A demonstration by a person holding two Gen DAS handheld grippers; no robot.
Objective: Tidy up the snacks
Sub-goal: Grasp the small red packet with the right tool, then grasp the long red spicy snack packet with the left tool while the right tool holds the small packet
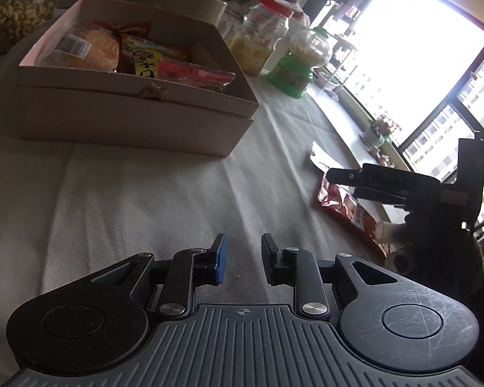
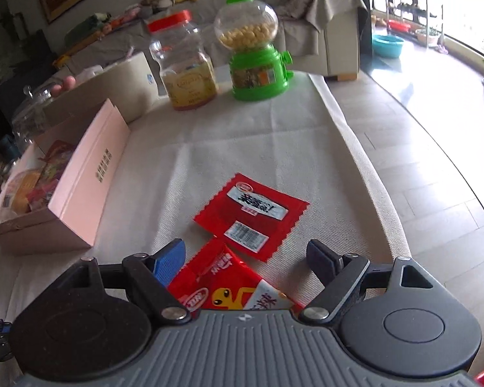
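A pale pink open box [image 1: 135,109] [image 2: 90,177] holds several wrapped snacks [image 1: 145,54] on the left of the cloth-covered table. Two red snack packets lie near the table's right edge: one flat with its barcode up [image 2: 251,213], the other [image 2: 229,283] closer, partly overlapping it. My right gripper [image 2: 247,258] [image 1: 355,183] is open wide, low over the nearer packet [image 1: 348,206], which lies between its fingers; the pads do not press it. My left gripper [image 1: 243,258] hovers over bare cloth in front of the box, its fingers a narrow gap apart with nothing between them.
A red-lidded plastic jar [image 2: 184,61] [image 1: 264,38] and a green candy dispenser [image 2: 258,51] [image 1: 300,61] stand at the table's far end. A second box [image 2: 113,87] sits behind the pink one, a glass jar [image 1: 13,9] at far left. The table's right edge [image 2: 371,167] drops to the floor.
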